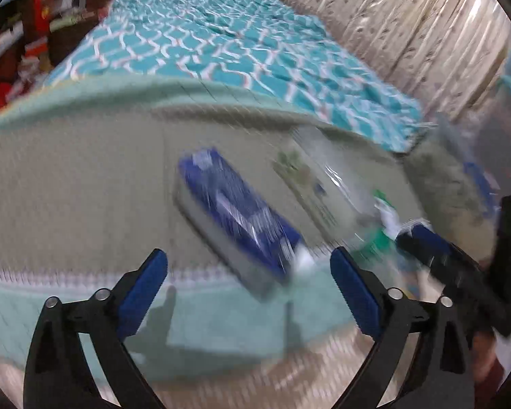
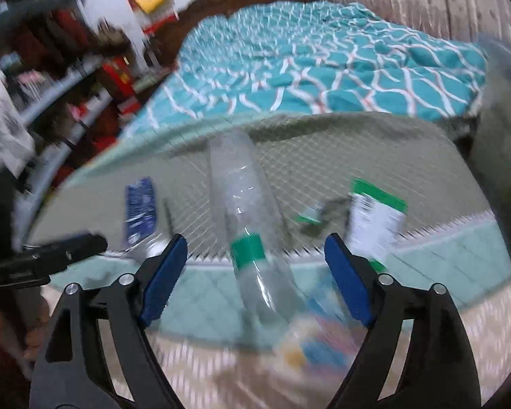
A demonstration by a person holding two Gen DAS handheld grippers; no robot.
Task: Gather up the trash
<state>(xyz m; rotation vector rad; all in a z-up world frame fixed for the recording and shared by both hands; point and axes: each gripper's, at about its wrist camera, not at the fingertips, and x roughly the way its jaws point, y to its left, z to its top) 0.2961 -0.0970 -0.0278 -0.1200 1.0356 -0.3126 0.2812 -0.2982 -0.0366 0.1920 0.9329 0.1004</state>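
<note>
Trash still scattered on the bed as both claws hang spread and empty

Clear bottle (image 2: 245,221) lies centre, blue box (image 2: 140,209) at nine o'clock, green-and-white carton (image 2: 374,225) at three; left claw (image 1: 248,293), right claw (image 2: 255,279) pinch nothing; nothing visibly collected yet

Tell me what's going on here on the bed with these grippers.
A person is collecting trash off a bed, a gripper in each hand. The left gripper is open over a flat blue and silver packet. The right gripper is open around a clear plastic bottle with a green label band, not yet clamped. A white and green carton lies beside it on the grey quilted cover.
</note>
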